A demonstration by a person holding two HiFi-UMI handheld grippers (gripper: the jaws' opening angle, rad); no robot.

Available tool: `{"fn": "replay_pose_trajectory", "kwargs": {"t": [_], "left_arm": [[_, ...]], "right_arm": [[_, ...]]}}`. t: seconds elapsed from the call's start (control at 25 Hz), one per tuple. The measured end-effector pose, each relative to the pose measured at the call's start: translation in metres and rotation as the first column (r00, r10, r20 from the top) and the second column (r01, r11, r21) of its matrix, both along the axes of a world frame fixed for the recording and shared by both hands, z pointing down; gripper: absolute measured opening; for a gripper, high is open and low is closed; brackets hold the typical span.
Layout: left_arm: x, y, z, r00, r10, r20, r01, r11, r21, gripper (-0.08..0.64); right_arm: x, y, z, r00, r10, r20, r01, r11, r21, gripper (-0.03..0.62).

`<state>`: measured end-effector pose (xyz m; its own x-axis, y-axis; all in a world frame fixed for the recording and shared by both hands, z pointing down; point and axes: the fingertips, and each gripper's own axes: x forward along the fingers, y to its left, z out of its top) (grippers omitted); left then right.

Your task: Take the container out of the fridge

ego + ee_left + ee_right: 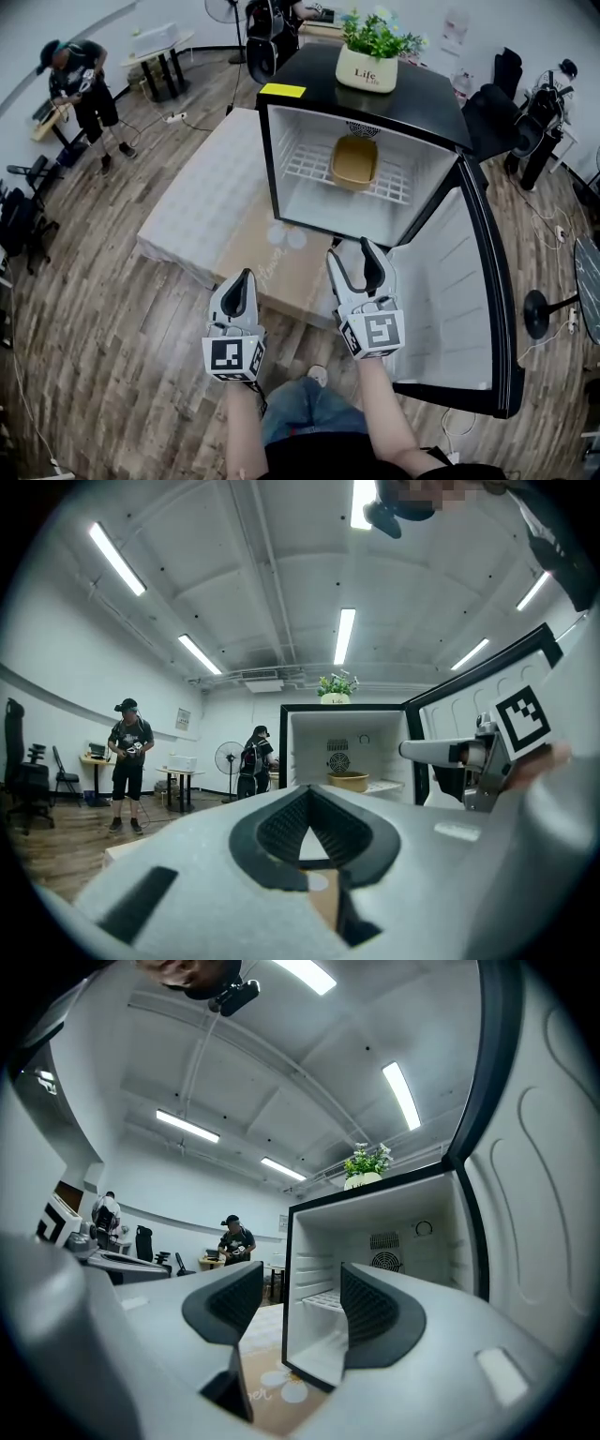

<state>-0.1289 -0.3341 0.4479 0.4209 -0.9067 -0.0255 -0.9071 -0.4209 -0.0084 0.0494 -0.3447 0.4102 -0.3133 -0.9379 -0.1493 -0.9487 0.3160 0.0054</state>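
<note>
The fridge (427,103) stands with its door (450,300) swung fully out to the right, so the way in is free. The container (354,161), a tan tub, sits on the wire shelf (305,164) toward the back, roughly in the middle. There is bare shelf on both sides of it, room enough, I'd say, for a claw to come at it from the front.

Both claws hang low in front of the opening, well short of it. The right claw (355,265) is the nearer to the fridge, its jaws spread wide with nothing between them, which looks like readiness for the grab. Its own view points at the fridge's left edge, not at the tub, so I'd expect it to need a swing to the right on the way in. The left claw (241,286) is pressed together on nothing and held off to the side, likely just out of the way. A potted plant (375,47) on top means the fridge shouldn't be jolted.
</note>
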Motion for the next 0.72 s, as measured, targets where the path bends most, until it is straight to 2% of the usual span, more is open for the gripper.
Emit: {"fn": "replay_pose_trajectory", "kwargs": {"t": [0.36,0.72], "left_arm": [[0.032,-0.042,-0.009,0.993,0.12,-0.009,-0.12,0.993,0.0,0.005],[0.052,-0.078,-0.019,0.983,0.183,-0.009,-0.183,0.983,0.009,0.005]], "right_arm": [[0.017,-0.026,-0.004,0.997,0.078,-0.018,-0.078,0.997,-0.02,0.25],[0.021,-0.064,0.0,0.984,0.088,-0.153,-0.104,0.989,-0.103,0.254]]}}
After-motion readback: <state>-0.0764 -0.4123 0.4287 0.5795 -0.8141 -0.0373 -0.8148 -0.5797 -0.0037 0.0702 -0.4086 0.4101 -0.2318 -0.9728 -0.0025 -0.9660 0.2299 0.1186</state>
